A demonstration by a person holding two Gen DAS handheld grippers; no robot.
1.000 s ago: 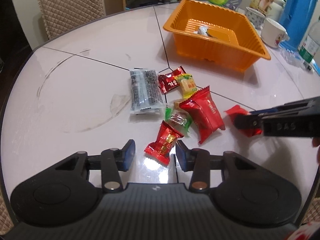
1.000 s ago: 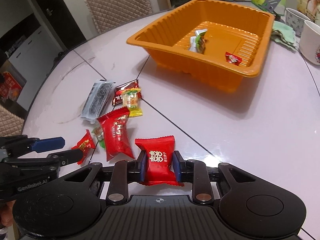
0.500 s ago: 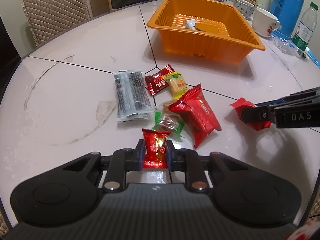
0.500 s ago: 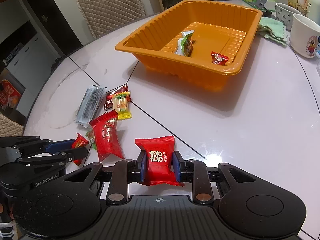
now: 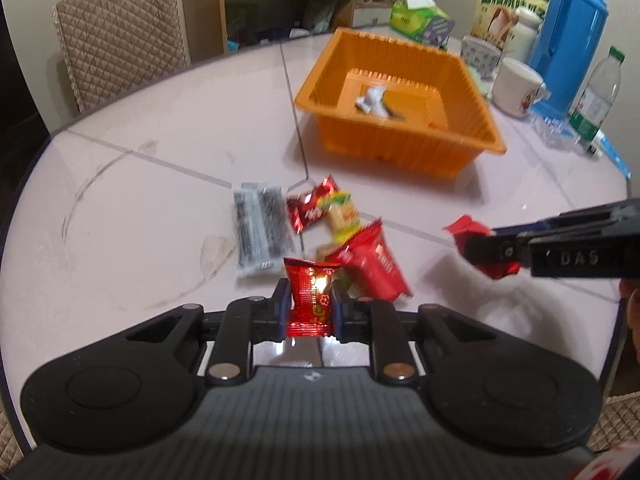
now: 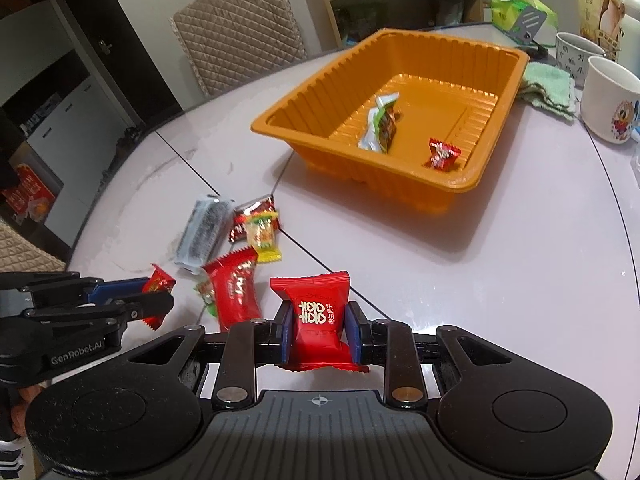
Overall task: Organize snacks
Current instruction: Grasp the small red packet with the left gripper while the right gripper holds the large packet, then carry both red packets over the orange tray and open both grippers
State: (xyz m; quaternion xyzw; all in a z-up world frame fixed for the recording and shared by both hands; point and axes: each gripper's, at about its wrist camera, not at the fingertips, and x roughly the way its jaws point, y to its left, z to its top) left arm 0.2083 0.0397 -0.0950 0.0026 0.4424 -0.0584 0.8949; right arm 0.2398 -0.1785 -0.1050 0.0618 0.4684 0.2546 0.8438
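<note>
My left gripper (image 5: 308, 300) is shut on a small shiny red candy packet (image 5: 310, 300), lifted off the table. My right gripper (image 6: 320, 320) is shut on a red snack packet with white characters (image 6: 316, 312), also held above the table. In the left wrist view that right gripper (image 5: 486, 254) comes in from the right with its red packet (image 5: 466, 230). The orange tray (image 6: 456, 188) stands farther back; a green-white packet (image 6: 380, 122) and a small red candy (image 6: 442, 154) lie inside. Several snacks remain on the table: a grey-black packet (image 5: 260, 232), a long red packet (image 5: 374, 266), a yellow one (image 5: 344, 214).
Two mugs (image 6: 608, 100), a green cloth (image 6: 548, 90), a blue thermos (image 5: 568, 36), a water bottle (image 5: 596, 96), a tissue box (image 5: 420, 20) and a carton stand behind and right of the tray. A quilted chair (image 5: 120, 40) is at the table's far left edge.
The left gripper closed on the small red candy packet and lifted it off the table. Both grippers rose with their packets, and the tray now appears farther up the frame.
</note>
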